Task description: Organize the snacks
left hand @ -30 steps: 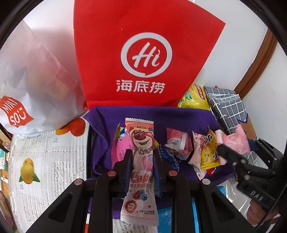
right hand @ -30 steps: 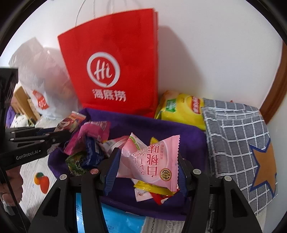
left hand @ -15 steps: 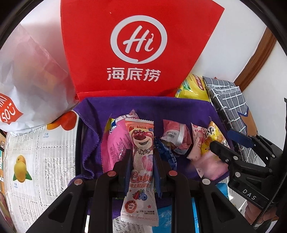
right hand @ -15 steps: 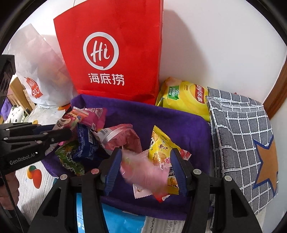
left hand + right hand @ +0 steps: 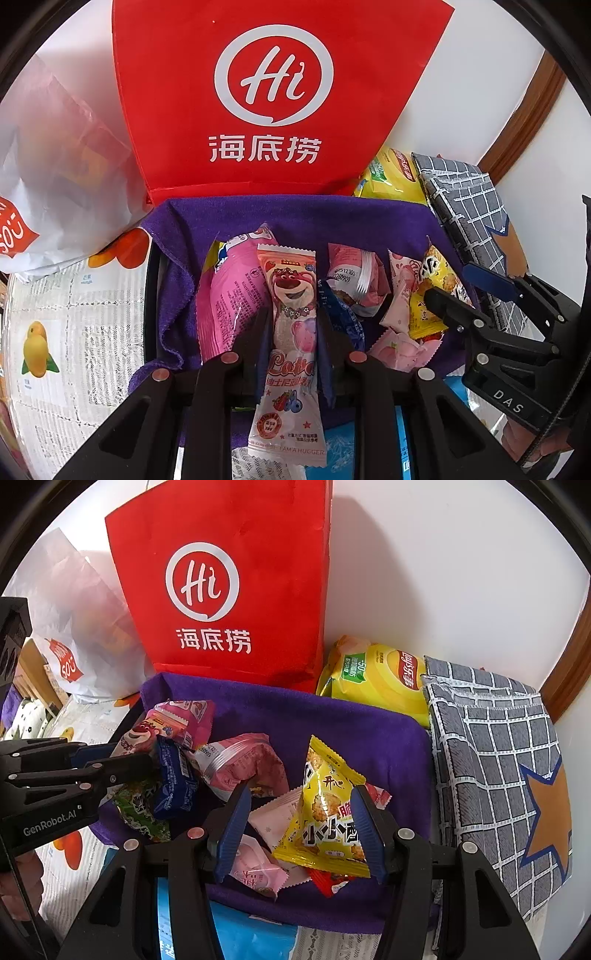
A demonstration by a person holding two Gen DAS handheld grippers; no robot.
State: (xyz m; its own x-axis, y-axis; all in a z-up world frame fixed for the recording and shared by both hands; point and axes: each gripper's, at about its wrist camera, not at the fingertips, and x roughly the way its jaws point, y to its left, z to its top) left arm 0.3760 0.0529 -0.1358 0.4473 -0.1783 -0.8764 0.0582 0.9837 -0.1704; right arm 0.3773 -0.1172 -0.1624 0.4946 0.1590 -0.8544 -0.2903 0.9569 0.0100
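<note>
My left gripper (image 5: 291,317) is shut on a long pink bear snack stick (image 5: 291,332) and holds it over the left part of a purple cloth-lined tray (image 5: 295,218). It also shows in the right wrist view (image 5: 136,753). My right gripper (image 5: 299,805) is open and empty above the tray's right part. A pink peach packet (image 5: 258,871) lies in the tray below it, beside a yellow snack packet (image 5: 325,812). Several other packets lie in the tray: pink ones (image 5: 240,760), a blue one (image 5: 173,775).
A red Hi paper bag (image 5: 229,583) stands behind the tray against the white wall. A white plastic bag (image 5: 55,166) is to the left, a yellow chips bag (image 5: 376,679) and a grey checked cloth (image 5: 495,746) to the right. A newspaper-pattern cover (image 5: 74,332) lies under all.
My right gripper opened and dropped the pink peach packet into the tray. My left gripper moved down and forward over the tray, still holding the bear stick.
</note>
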